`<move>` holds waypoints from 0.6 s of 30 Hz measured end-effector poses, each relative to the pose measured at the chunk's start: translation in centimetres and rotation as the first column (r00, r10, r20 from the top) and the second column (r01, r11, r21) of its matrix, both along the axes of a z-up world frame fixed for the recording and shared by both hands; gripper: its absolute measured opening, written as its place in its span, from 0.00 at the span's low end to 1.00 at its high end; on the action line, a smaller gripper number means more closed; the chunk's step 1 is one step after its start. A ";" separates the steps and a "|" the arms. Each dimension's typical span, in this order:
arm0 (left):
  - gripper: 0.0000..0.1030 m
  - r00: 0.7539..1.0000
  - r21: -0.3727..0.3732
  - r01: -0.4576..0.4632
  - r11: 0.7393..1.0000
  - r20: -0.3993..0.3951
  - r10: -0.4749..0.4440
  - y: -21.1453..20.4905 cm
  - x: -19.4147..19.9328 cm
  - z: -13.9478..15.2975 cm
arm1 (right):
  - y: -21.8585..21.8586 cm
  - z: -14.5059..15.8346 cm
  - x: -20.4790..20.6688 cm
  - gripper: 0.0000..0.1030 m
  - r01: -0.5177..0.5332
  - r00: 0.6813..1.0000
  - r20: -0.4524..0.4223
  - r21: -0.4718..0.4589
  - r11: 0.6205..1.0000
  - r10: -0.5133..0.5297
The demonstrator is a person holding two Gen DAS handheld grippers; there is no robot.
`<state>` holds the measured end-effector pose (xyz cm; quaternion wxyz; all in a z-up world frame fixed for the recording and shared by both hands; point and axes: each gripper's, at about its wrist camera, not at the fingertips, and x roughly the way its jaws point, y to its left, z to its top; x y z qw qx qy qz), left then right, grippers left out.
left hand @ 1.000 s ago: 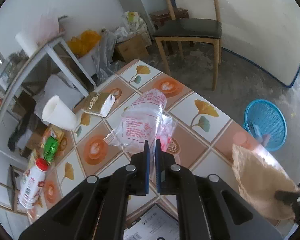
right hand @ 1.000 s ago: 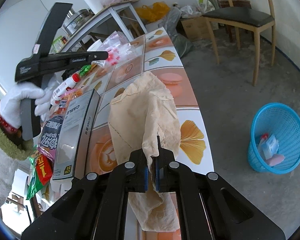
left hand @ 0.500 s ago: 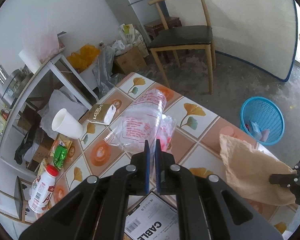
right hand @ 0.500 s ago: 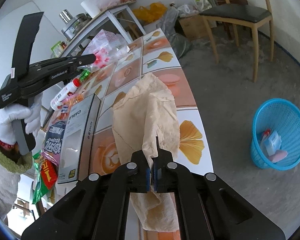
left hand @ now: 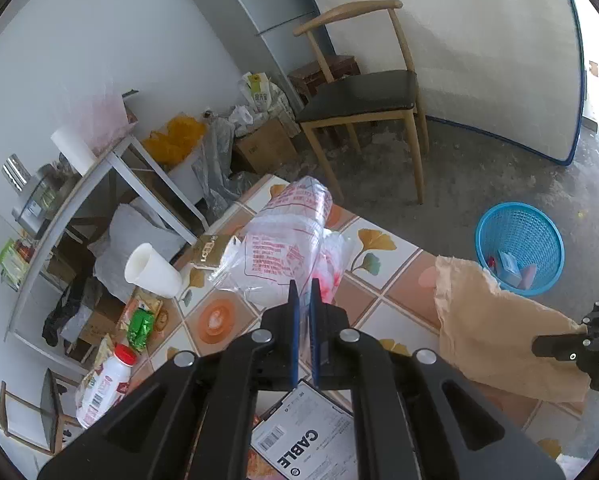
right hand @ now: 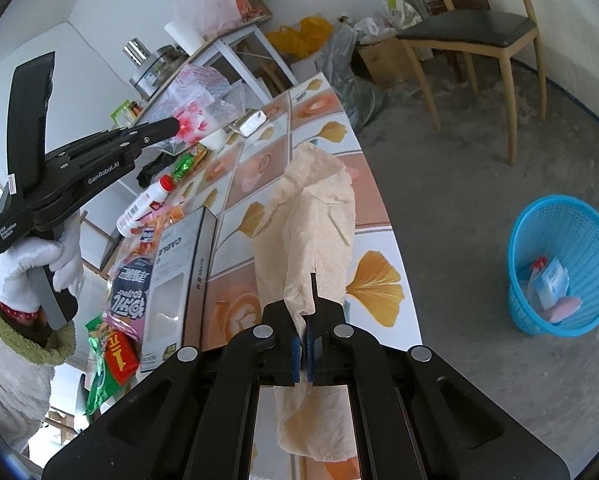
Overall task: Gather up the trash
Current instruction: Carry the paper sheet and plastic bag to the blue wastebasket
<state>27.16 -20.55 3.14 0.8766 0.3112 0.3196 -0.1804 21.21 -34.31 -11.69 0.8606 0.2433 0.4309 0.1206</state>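
My left gripper point(left hand: 304, 292) is shut on a clear plastic bag with red print point(left hand: 285, 248) and holds it up above the tiled table point(left hand: 383, 240). It also shows in the right wrist view point(right hand: 175, 122) with the bag point(right hand: 203, 108). My right gripper point(right hand: 304, 316) is shut on a crumpled brown paper bag point(right hand: 315, 220), held above the table's right edge; the bag also shows in the left wrist view point(left hand: 495, 328). A blue mesh trash basket point(right hand: 563, 264) with some trash inside stands on the floor to the right of the table, also seen in the left wrist view point(left hand: 519, 246).
On the table lie a CABLE box point(right hand: 179, 272), snack packets point(right hand: 115, 356), a white bottle with red cap point(left hand: 103, 384), a white cup point(left hand: 151, 270) and a small brown box point(left hand: 211, 250). A wooden chair point(left hand: 363, 96) and a cluttered shelf point(left hand: 71, 184) stand beyond.
Both grippers have risen higher above the table with their bags. The left one lifted the plastic bag further; the basket appears nearer the right gripper's side.
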 end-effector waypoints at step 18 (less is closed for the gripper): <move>0.04 0.996 -0.016 0.050 0.999 0.078 -0.048 -0.3 -4.9 3.3 | -0.6 2.4 -2.1 0.01 0.016 0.998 0.057 0.047 0.999 -0.018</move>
